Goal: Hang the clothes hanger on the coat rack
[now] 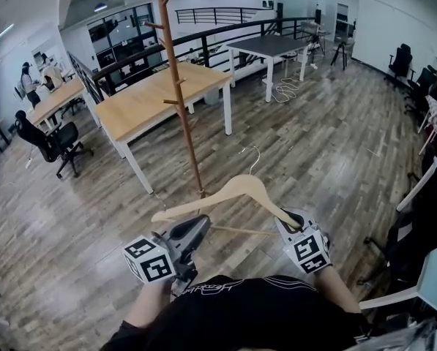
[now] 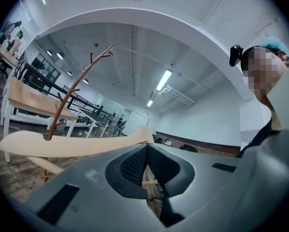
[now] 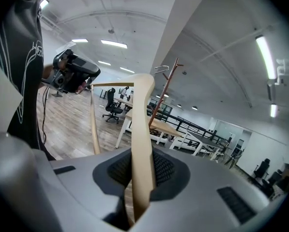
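Observation:
A light wooden clothes hanger (image 1: 236,190) with a metal hook (image 1: 255,156) is held level between my two grippers, in front of my chest. My left gripper (image 1: 202,225) is shut on the hanger's thin lower bar (image 2: 151,181), and the hanger's left arm (image 2: 76,141) passes just above the jaws. My right gripper (image 1: 288,221) is shut on the hanger's right arm (image 3: 143,110). The coat rack (image 1: 181,86), a tall brown pole with short side pegs, stands on the floor just beyond the hanger, apart from it. The coat rack (image 2: 69,98) also shows in both gripper views (image 3: 164,88).
A long wooden desk (image 1: 159,97) stands right behind the rack, with a grey table (image 1: 269,46) farther back. A black office chair (image 1: 53,141) is at the left and dark chairs (image 1: 423,225) at the right. A black railing (image 1: 218,31) runs along the back. Wood floor surrounds the rack's base.

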`<action>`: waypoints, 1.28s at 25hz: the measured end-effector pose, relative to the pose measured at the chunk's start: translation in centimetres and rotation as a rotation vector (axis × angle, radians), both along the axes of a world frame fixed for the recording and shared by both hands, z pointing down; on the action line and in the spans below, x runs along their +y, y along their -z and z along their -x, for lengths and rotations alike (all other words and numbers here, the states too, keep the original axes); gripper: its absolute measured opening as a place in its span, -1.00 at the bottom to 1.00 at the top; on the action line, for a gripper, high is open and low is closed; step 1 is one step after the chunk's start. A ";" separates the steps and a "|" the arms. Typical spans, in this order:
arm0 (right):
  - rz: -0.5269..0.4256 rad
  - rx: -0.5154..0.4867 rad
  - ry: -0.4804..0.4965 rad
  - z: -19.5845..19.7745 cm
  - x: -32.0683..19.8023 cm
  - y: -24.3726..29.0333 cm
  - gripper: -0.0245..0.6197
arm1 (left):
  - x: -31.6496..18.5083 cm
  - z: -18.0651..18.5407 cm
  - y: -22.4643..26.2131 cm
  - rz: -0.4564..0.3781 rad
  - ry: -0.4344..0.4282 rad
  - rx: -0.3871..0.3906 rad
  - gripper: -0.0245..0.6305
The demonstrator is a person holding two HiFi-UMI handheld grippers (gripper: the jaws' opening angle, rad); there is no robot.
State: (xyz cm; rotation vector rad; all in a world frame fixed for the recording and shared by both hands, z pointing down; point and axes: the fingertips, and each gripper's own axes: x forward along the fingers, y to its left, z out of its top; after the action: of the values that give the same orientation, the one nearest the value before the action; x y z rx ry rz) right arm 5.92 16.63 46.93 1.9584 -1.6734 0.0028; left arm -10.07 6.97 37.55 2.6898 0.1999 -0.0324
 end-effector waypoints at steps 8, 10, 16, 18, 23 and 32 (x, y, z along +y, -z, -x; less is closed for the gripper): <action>0.018 -0.010 -0.017 -5.6 -3.3 -1.3 -0.65 | -4.5 -5.5 -0.8 0.045 -0.005 -0.010 -0.90; 0.028 -0.013 -0.030 -7.6 -4.9 -1.5 -0.65 | -6.5 -7.6 -1.0 0.045 -0.003 -0.015 -0.90; 0.037 0.000 -0.013 -14.0 -11.3 -1.5 -0.65 | -13.1 -14.4 -0.1 0.005 0.019 -0.009 -0.90; 0.036 0.002 0.005 -15.9 -14.0 -1.3 -0.65 | -15.4 -16.3 0.2 -0.001 0.029 -0.007 -0.90; 0.053 0.005 0.032 -19.1 -20.5 -1.0 -0.65 | -21.2 -19.1 0.1 0.008 0.060 -0.017 -0.90; 0.037 0.030 0.093 -21.4 -27.1 -0.3 -0.65 | -26.6 -19.7 -0.3 0.018 0.134 -0.010 -0.90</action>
State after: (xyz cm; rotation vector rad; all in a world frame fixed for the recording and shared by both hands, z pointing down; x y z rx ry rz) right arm 27.32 -10.44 47.27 1.8439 -1.7311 -0.0300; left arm 9.67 -19.63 37.88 2.6811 0.0156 -0.0618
